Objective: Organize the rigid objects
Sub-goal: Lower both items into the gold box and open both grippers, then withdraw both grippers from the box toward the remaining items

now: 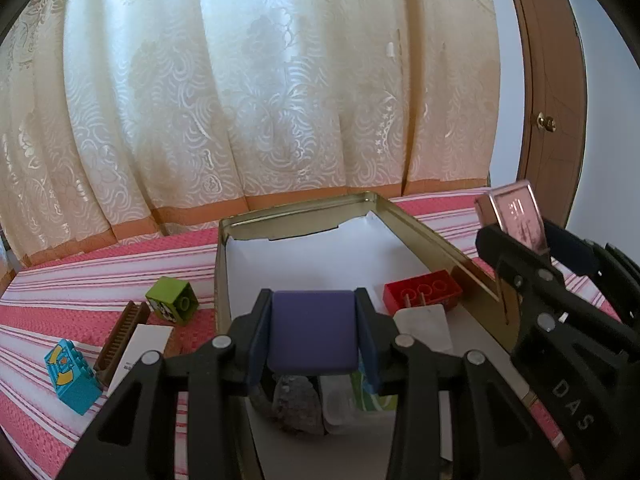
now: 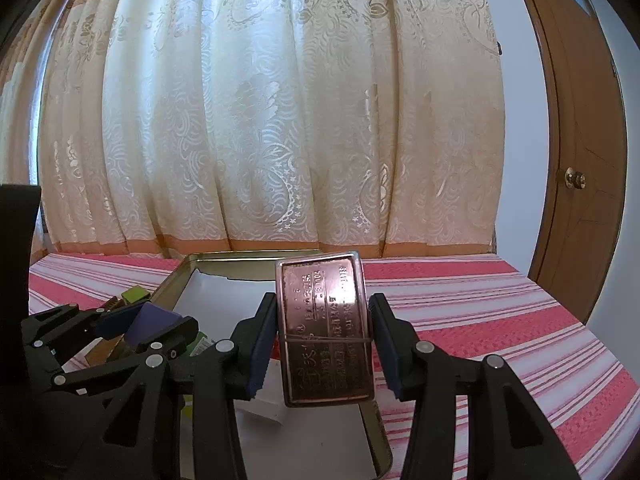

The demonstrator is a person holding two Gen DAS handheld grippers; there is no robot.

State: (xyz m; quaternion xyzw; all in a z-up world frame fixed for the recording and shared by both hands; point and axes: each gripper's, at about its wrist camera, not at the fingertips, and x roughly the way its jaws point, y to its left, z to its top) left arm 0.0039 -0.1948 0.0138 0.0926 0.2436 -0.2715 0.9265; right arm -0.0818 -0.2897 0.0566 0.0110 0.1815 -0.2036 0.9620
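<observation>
While both grippers carry a load above the tin (image 1: 420,240), lower one at a time so the two tools do not collide over the opening. The left gripper (image 1: 314,334) is clamped on a purple block (image 1: 314,330), held over the near part of the tin. The right gripper (image 2: 324,340) is clamped on a copper-coloured metal case (image 2: 326,328), held upright over the tin's right wall.

Contents already inside, judged from the left view: a red brick (image 1: 422,294) at the right side, a white plug (image 1: 426,326) just in front of it, a grey stone (image 1: 298,404) and a white-and-green packet (image 1: 360,404) at the near end. The far half of the white liner is bare.

Recommended procedure:
1. Move the purple block toward the bare far-left floor, clear of the stone beneath it.
2. Set it flat before parting the fingers; do not drop it.
3. Bring the metal case inward past the right wall, then tilt it flat. Its smooth sides may slip, so keep pressure until it rests.

Remaining on the striped cloth (image 1: 60,292) left of the tin: a green cube (image 1: 172,300), a brown comb (image 1: 120,338), a white card (image 1: 140,354) and a blue brick (image 1: 72,376).
</observation>
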